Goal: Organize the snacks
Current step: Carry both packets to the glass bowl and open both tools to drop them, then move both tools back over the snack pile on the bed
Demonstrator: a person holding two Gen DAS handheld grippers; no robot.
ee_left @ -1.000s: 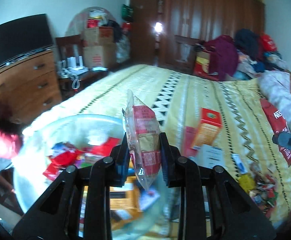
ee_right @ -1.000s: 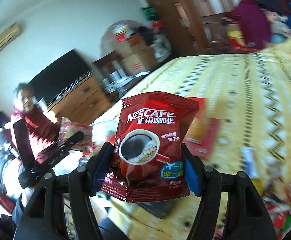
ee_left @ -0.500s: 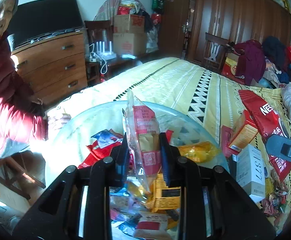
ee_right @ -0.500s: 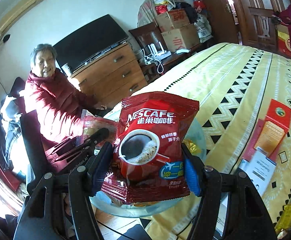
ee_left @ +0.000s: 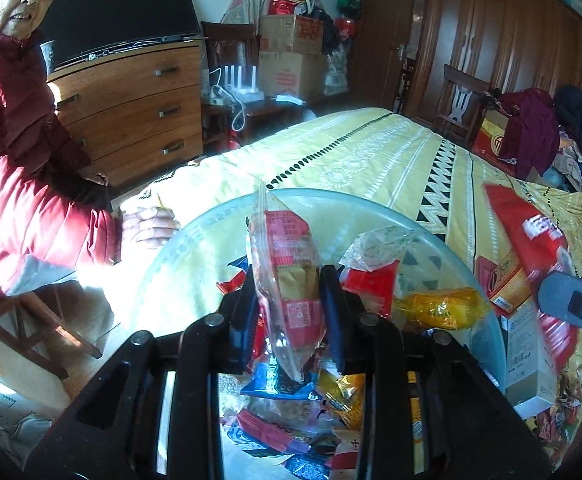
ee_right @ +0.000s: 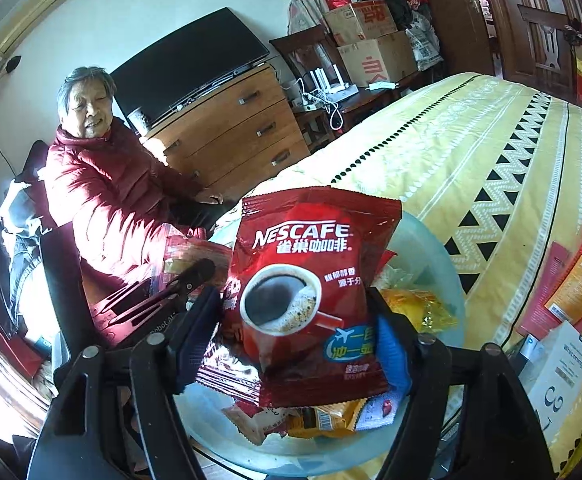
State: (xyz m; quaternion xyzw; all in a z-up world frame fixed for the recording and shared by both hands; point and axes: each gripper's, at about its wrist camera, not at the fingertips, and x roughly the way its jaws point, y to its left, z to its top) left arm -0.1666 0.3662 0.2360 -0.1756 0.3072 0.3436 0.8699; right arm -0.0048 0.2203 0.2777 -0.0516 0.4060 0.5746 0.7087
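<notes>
My left gripper (ee_left: 289, 312) is shut on a clear snack packet with red labels (ee_left: 285, 272), held upright above a clear round bowl (ee_left: 375, 206) filled with several snack packets. My right gripper (ee_right: 295, 344) is shut on a red Nescafe coffee bag (ee_right: 307, 292), held over the same bowl (ee_right: 431, 240). The left gripper and its packet show at the left in the right wrist view (ee_right: 187, 276). The Nescafe bag shows blurred at the right in the left wrist view (ee_left: 531, 240).
The bowl sits at the edge of a bed with a yellow patterned cover (ee_left: 371, 152). Boxes (ee_right: 571, 288) and loose snacks lie on the bed to the right. A woman in a red jacket (ee_left: 15, 140) sits close on the left, hand by the bowl. A wooden dresser (ee_left: 131, 108) stands behind.
Both grippers have swung left with their packets, from over the bed to above the bowl. The woman has come into view. Both grips are unchanged.
</notes>
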